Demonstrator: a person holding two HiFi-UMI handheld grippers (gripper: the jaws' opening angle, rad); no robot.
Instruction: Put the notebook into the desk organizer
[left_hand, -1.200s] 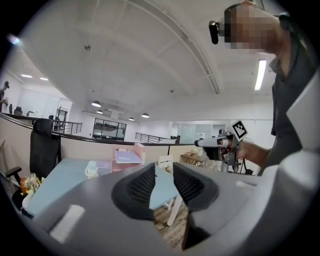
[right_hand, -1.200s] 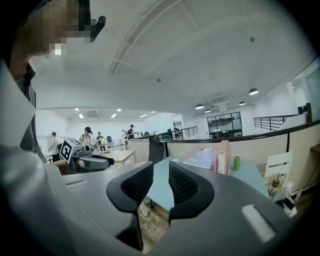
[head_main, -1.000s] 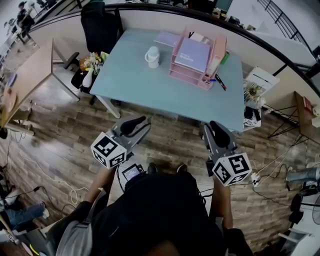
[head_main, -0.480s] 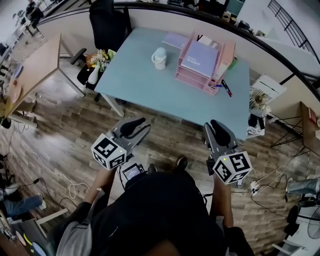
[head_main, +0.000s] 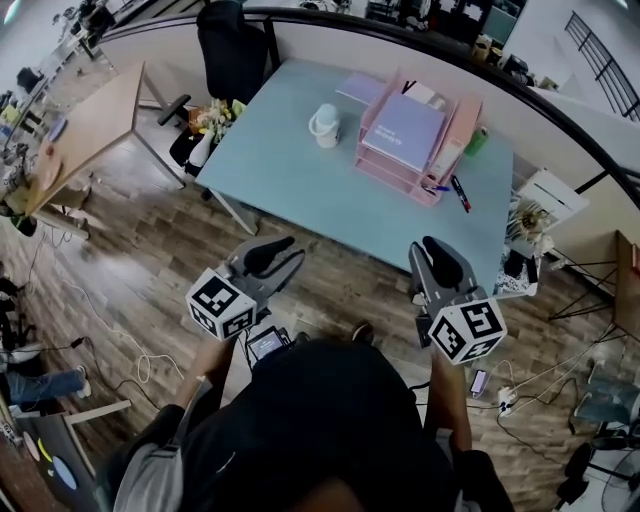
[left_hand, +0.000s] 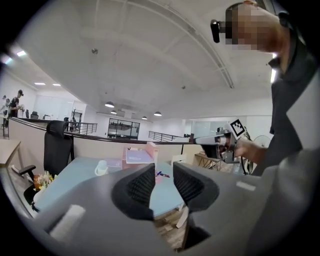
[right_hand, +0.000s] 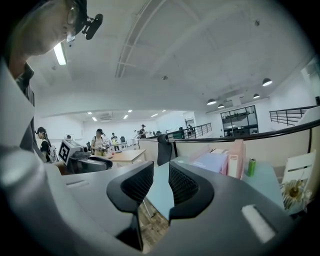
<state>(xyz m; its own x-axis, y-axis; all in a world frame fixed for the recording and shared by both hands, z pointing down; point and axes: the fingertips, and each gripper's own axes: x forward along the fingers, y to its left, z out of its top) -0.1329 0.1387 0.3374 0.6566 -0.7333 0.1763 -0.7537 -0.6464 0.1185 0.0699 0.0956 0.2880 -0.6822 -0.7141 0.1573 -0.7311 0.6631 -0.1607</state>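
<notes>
Light: I'm seeing bright, even light coming from ceiling lamps (right_hand: 60, 54) at 10 o'clock.
Edges: fisheye is bending lines; black corners are closing in.
Focus: foreground is blurring softly.

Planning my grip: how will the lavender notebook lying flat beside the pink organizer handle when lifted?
The thin lavender notebook looks slim, so probably light and may sag if pinched by one edge. Flat on the smooth pale blue table, it would likely slide, not tip, when pushed.

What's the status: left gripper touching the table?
Apart. Head view shows wood floor between the left gripper and the table's near edge; its jaws hold nothing.
</notes>
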